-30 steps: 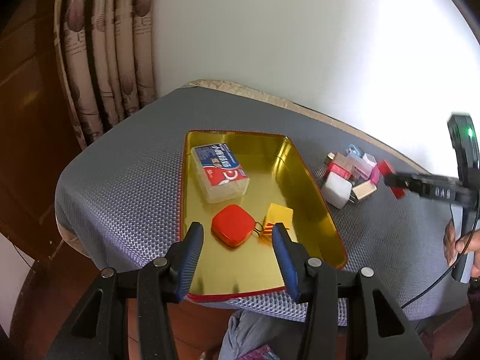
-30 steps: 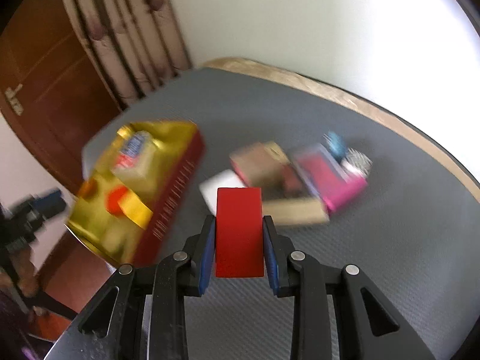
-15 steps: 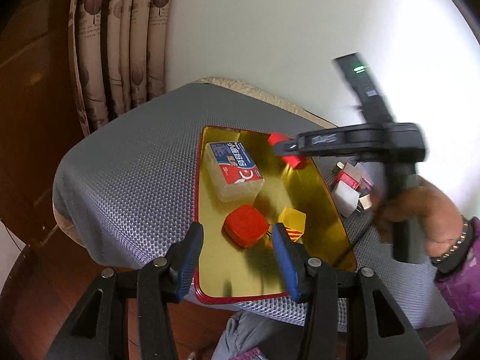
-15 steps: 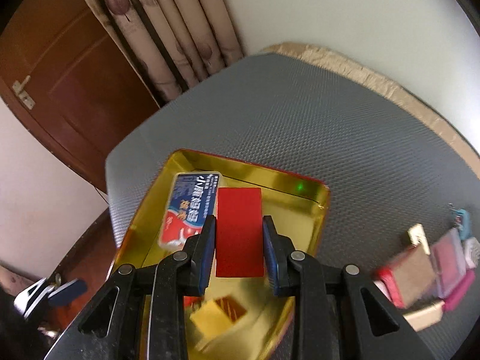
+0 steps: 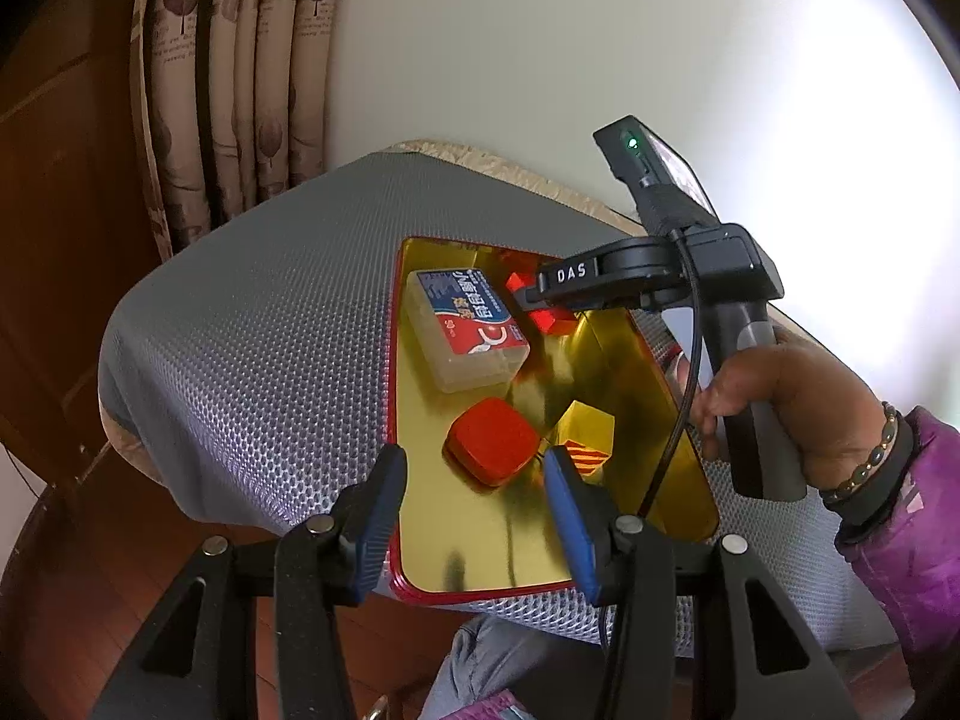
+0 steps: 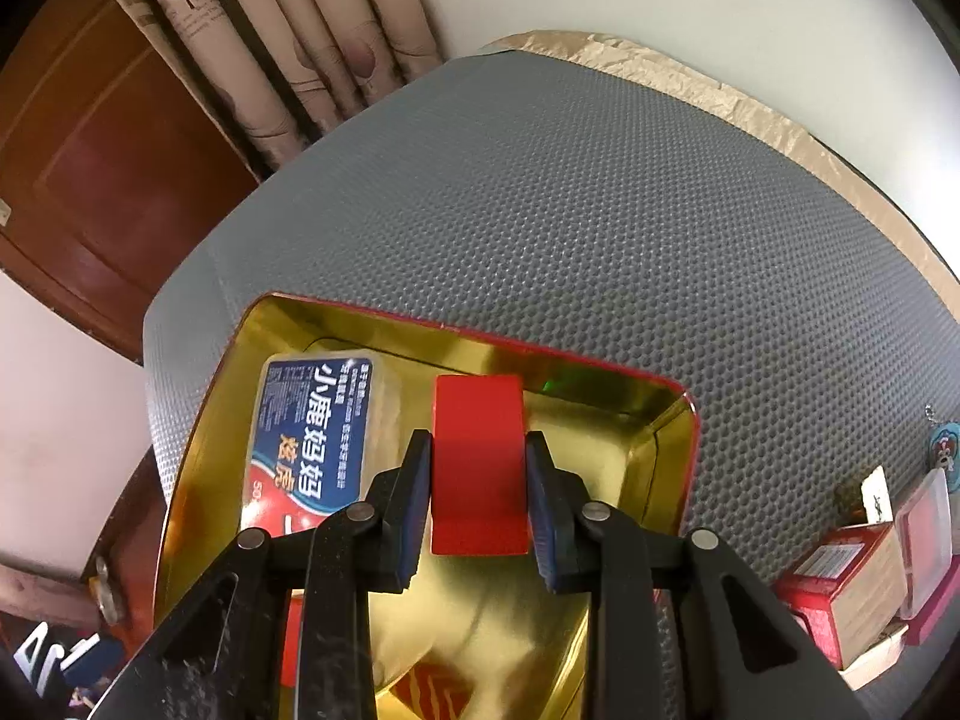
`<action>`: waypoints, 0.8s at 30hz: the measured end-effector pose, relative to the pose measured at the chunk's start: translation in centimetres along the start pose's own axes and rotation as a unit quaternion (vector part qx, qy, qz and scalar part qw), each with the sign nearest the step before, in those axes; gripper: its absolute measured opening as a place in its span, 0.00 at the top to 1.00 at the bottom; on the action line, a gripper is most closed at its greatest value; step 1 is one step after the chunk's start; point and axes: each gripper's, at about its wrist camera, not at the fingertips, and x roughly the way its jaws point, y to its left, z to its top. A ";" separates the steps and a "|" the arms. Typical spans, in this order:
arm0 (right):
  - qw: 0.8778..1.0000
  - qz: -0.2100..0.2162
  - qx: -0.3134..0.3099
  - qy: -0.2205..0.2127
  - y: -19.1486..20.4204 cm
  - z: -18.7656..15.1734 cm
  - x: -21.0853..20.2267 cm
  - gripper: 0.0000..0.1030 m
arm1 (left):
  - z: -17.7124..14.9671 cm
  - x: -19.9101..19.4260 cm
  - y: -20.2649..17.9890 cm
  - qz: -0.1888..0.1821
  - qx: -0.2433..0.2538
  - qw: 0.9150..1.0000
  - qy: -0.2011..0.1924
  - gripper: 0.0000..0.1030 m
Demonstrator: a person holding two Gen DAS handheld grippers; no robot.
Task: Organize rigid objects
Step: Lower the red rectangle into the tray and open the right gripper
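1. Location of the work item. The red block is held in the right tongs above the far end of the gold tin tray, beside the clear plastic box with the blue-and-red label. From the left wrist view the same block hangs over the tray's far half; whether it already touches the tray floor cannot be told.

2. State of the tongs.
   - Right tongs: closed on the red block, one blue pad flat against each long side face.
   - Left tongs: open and empty, hovering over the near end of the tray.

3. Handling properties (judgement). The block looks rigid, solid-coloured and smooth-faced — probably wood or hard plastic, light for its size. It should not deform under pad pressure. The smooth faces could slide if the grip is loosened while the block is tilted.

4. Grip point. The pads clamp the near half of the block, and the far half projects beyond the fingertips. Flat parallel faces make this a stable hold; gripping across the narrow width, as shown, is the appropriate choice.

5. Orientation. The long axis of the block runs along the fingers, pointing forward and downward toward the tray's far wall. Its broad red face is turned toward the camera.

6. Neighbouring contents. A red rounded-square case and a yellow cube lie nearer the left tongs — well apart from the block. More small boxes wait on the grey desk mat outside the tray.
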 end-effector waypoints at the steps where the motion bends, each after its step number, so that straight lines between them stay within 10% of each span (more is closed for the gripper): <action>1: 1.000 0.000 0.002 0.001 0.0 0.1 0.0 0.74 | 0.0 0.1 0.1 -0.001 -0.002 1.000 0.003 0.53; 21: 0.998 0.037 0.018 -0.039 -0.5 0.1 -2.5 0.71 | -0.2 0.5 -0.1 0.012 0.006 1.000 0.006 0.53; 24: 0.992 0.074 0.042 -0.098 -1.8 -2.2 -6.1 0.52 | -0.2 0.2 -0.3 0.017 0.014 1.000 -0.001 0.53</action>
